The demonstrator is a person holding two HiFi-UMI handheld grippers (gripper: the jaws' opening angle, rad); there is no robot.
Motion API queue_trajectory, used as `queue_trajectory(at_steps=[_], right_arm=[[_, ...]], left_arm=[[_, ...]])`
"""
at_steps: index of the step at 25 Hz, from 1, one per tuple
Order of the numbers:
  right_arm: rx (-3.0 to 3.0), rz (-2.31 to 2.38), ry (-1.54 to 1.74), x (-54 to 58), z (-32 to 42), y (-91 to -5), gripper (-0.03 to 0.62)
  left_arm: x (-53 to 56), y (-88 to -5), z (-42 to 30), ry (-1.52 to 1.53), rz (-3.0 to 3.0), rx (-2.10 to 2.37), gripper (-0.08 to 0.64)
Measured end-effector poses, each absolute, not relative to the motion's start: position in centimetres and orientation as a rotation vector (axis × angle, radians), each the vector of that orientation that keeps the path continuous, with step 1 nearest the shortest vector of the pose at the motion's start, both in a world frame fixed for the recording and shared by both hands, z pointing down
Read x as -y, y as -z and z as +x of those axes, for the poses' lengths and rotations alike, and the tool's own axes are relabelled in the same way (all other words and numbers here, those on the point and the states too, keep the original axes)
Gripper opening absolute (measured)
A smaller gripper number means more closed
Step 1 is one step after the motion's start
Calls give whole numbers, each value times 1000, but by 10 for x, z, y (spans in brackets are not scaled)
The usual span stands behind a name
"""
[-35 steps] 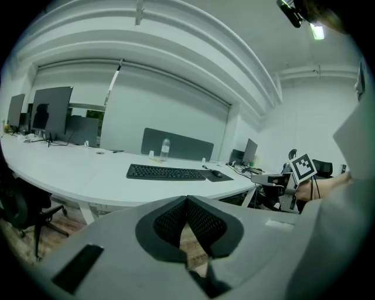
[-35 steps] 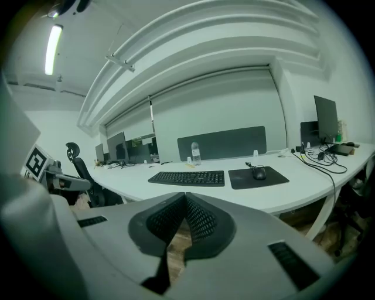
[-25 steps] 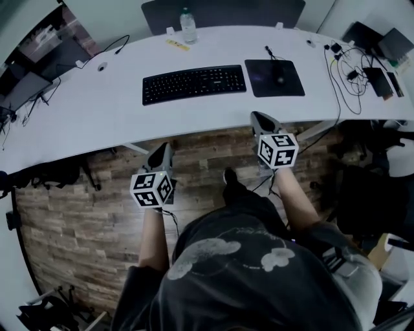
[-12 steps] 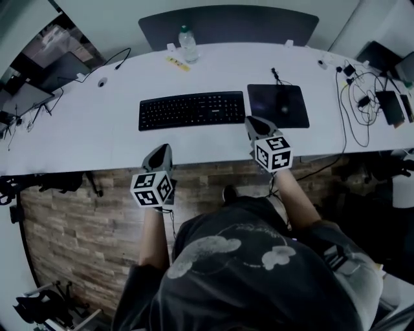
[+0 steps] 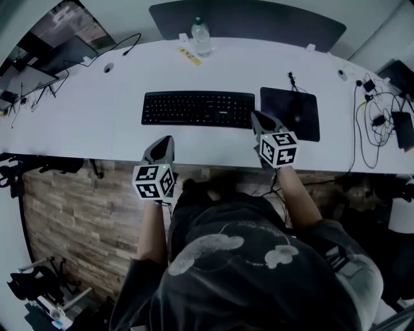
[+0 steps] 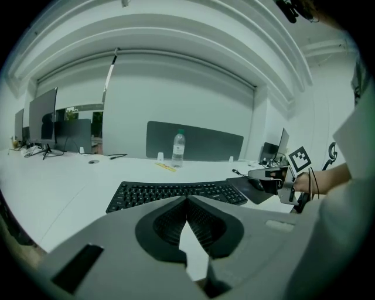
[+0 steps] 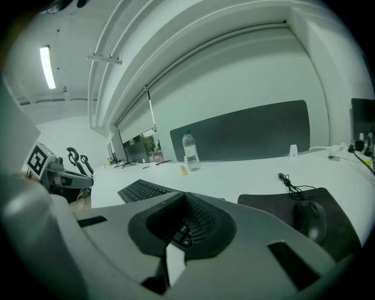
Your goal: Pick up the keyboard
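Observation:
A black keyboard (image 5: 197,108) lies flat on the white desk (image 5: 90,129), and shows in the left gripper view (image 6: 176,192) and the right gripper view (image 7: 139,190). My left gripper (image 5: 169,139) is shut and empty, its tip at the desk's front edge below the keyboard's left half. In its own view the left gripper (image 6: 187,199) points at the keyboard's middle. My right gripper (image 5: 256,116) is also shut and empty, its tip beside the keyboard's right end. Its own view shows the right gripper (image 7: 186,197) with keys just beyond the tip.
A dark mouse pad (image 5: 304,126) with a mouse (image 7: 309,220) lies right of the keyboard. A water bottle (image 5: 201,37) stands at the back of the desk before a dark divider panel (image 5: 259,16). Tangled cables (image 5: 375,123) lie at the far right, monitors (image 5: 39,64) at the far left.
Both grippers have moved forward from over the wooden floor to the desk. The right tip has come up beside the keyboard's right end, the left tip to the desk's front edge.

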State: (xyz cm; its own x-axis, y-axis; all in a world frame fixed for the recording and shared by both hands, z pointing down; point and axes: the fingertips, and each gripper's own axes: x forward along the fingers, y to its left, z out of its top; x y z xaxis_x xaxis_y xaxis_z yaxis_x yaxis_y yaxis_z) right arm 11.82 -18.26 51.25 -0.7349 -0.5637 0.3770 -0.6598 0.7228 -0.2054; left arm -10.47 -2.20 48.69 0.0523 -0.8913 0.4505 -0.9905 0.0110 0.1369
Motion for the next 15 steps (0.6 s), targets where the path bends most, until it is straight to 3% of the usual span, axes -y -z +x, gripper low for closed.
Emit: queue_trajectory(at_steps=[9, 15], right_arm=[[2581, 1079, -503, 211, 111, -515, -9], [2531, 1199, -510, 231, 109, -505, -9]], left_arm=[[65, -499, -133, -473, 2054, 1723, 6], [90, -515, -146, -667, 2202, 1473, 248]])
